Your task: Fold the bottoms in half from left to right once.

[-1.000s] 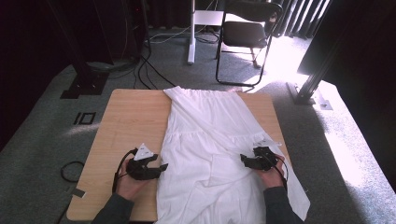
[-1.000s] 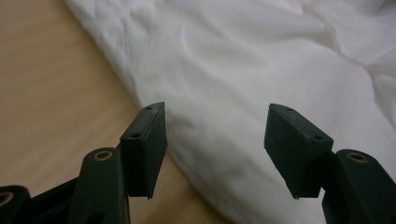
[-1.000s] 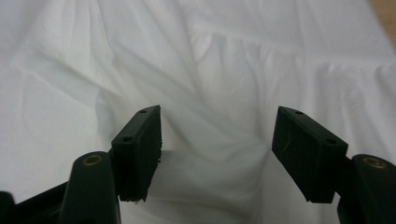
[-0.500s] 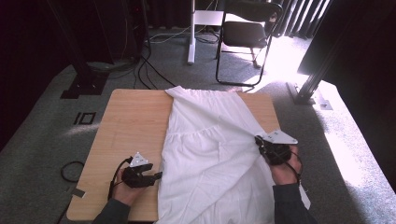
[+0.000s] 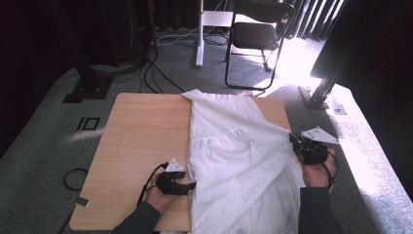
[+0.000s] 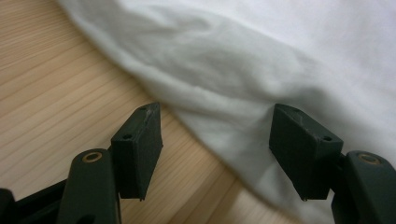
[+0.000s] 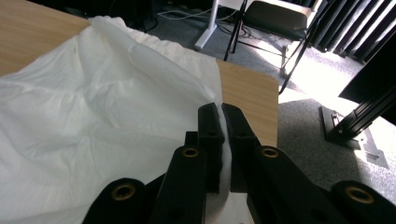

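at the left, the left gripper (image 5: 191, 185) is held low at the near left edge of the white garment (image 5: 234, 161), its jaws spread and just widened further; in the left gripper view the hem (image 6: 233, 154) lies between the pads, unpinched. the garment is spread over the right half of the wooden table (image 5: 141, 141), its long axis running from the near edge away to the far edge. it is judged light, soft and limp, best taken by its edges. at the right, the right gripper (image 7: 223, 122) is clenched on the right edge, lifted taut.
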Demonstrator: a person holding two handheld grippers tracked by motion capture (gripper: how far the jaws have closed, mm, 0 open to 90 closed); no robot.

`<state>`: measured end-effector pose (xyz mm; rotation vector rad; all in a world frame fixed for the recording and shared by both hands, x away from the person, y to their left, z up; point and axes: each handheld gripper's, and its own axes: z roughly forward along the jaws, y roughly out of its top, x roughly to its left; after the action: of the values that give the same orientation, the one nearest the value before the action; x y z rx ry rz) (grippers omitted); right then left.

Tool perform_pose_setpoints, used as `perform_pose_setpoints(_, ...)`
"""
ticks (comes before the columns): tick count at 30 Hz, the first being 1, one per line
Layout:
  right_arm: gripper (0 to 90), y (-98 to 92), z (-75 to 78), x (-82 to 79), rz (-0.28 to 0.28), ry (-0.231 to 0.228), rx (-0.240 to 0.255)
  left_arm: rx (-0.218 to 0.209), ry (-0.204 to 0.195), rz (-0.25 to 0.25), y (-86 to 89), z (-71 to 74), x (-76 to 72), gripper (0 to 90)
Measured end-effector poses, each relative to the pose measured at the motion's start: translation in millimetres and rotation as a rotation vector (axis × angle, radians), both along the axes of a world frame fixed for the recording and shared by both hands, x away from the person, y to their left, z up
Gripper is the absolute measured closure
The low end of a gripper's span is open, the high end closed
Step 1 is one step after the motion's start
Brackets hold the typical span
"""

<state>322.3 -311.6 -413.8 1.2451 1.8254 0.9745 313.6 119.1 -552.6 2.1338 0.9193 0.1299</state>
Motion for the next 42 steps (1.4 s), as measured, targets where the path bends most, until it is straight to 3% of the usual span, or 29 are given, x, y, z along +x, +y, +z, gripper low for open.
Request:
perform_pose_setpoints(2, 87.1, -2.4, -3.3, -0.6, 0.003, 0.011, 0.001, -0.038, 0.017, -0.02, -7.4, -1.6, 0.9, 35.4)
perform_pose_setpoints(5, 87.0, -4.1, -4.1, -1.3, 0.007, 0.01, -0.005, -0.036, 0.005, -0.027, -19.6, -2.7, -0.4, 37.6)
perform_pose_setpoints(6, 87.0, -4.0, -3.8, -1.4, 0.006, 0.01, -0.005, -0.029, 0.0, -0.022, -23.8, -2.6, -0.8, 42.2)
perform_pose_setpoints(10, 87.0, -2.1, -2.6, -1.7, 0.004, 0.005, -0.01, 0.015, -0.02, -0.017, -35.7, -2.7, 0.0, 81.1)
perform_pose_setpoints(12, 87.0, -1.4, -2.1, -2.4, 0.001, 0.001, -0.019, -0.003, -0.03, -0.014, -30.7, 0.2, -0.1, 88.7)
perform_pose_setpoints(15, 87.0, -2.5, -1.9, -3.7, -0.001, 0.002, -0.021, -0.01, -0.075, -0.001, -9.1, 12.8, -3.3, 89.6)
perform_pose_setpoints(19, 87.1, -4.0, -3.5, -5.6, 0.001, 0.004, -0.019, -0.021, -0.143, 0.063, 32.0, 37.3, -8.4, 89.9)
perform_pose_setpoints(25, 87.3, 0.4, -5.7, -7.2, 0.012, 0.01, -0.009, -0.012, -0.2, 0.146, 72.9, 58.6, -10.6, 90.0)
perform_pose_setpoints(33, 87.2, 18.9, -10.4, -18.1, 0.136, 0.03, 0.062, -0.037, -0.323, 0.308, 129.6, 105.7, -25.7, 90.0)
perform_pose_setpoints(37, 87.2, 31.7, -18.0, -18.6, 0.159, 0.045, 0.044, -0.034, -0.313, 0.302, 133.2, 116.9, -22.7, 90.0)
perform_pose_setpoints(39, 87.1, 32.5, -22.6, -18.3, 0.142, 0.055, 0.034, 0.003, -0.29, 0.259, 124.1, 114.2, -19.2, 89.9)
perform_pose_setpoints(42, 87.0, 25.5, -33.5, -20.7, 0.094, 0.076, 0.016, 0.008, -0.265, 0.202, 108.4, 105.6, -18.1, 89.3)
